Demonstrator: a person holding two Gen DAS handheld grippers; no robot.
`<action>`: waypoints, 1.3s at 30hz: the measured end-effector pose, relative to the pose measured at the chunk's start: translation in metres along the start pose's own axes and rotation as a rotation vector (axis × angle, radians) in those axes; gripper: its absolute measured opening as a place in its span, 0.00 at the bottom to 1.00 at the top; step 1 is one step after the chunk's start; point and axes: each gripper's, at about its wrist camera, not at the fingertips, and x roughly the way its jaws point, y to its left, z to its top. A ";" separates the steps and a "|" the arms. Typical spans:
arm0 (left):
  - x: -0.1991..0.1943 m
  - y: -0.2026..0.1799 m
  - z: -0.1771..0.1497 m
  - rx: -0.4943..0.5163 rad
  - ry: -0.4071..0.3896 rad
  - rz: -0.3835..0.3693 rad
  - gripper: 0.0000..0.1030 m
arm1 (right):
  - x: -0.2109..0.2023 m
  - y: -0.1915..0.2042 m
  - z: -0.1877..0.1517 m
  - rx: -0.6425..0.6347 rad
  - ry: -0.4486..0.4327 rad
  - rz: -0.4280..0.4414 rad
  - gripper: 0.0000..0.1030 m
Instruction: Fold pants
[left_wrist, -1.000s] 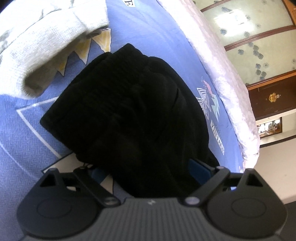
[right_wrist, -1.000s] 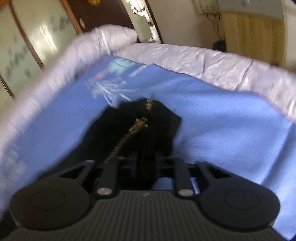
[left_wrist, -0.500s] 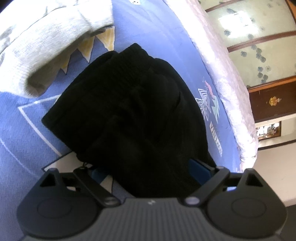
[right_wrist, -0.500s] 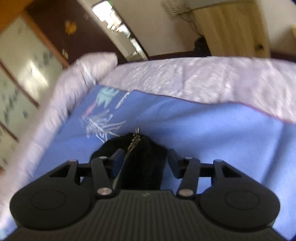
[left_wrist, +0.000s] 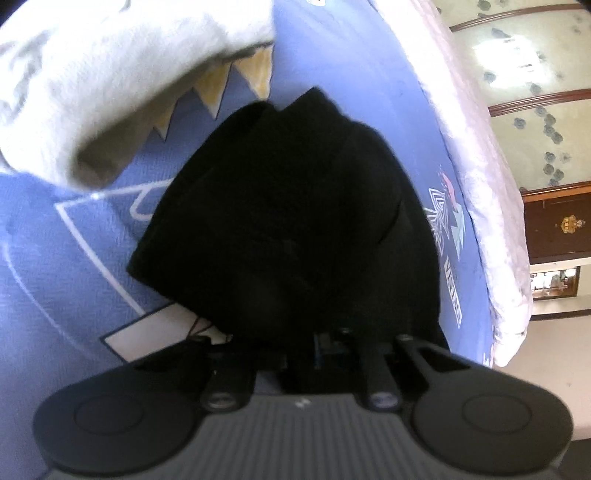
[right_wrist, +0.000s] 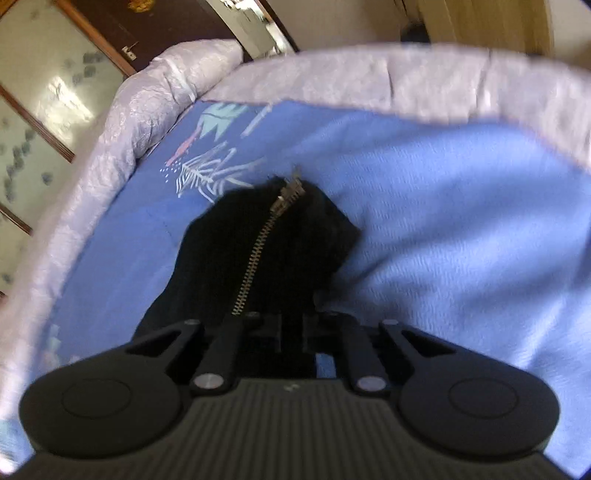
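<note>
Black pants (left_wrist: 288, 229) lie in a folded bundle on a blue patterned bedsheet (left_wrist: 74, 266). My left gripper (left_wrist: 306, 350) is shut on the near edge of the pants. In the right wrist view the pants (right_wrist: 229, 266) show an open metal zipper (right_wrist: 258, 251) on top. My right gripper (right_wrist: 291, 332) is shut on the pants just below the zipper's lower end. The fingertips of both grippers are hidden in the black cloth.
A grey-white garment (left_wrist: 110, 74) lies on the sheet at the upper left of the left wrist view, close to the pants. A pale quilted mattress edge (right_wrist: 110, 147) borders the sheet. A dark wooden door (left_wrist: 561, 225) and a patterned wall stand beyond the bed.
My left gripper has closed on the pants' near edge; it was open before. My right gripper has stayed clamped on the zipper end and swung, so more of the pants shows.
</note>
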 end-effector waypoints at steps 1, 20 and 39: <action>-0.006 -0.003 0.001 0.000 0.000 -0.005 0.09 | -0.007 0.004 0.001 -0.001 -0.025 -0.006 0.10; -0.136 -0.006 -0.041 0.191 0.034 0.018 0.07 | -0.207 -0.051 0.015 0.008 -0.129 0.051 0.13; -0.092 0.061 -0.043 0.146 0.067 -0.050 0.71 | -0.229 0.010 -0.257 -0.318 0.376 0.496 0.49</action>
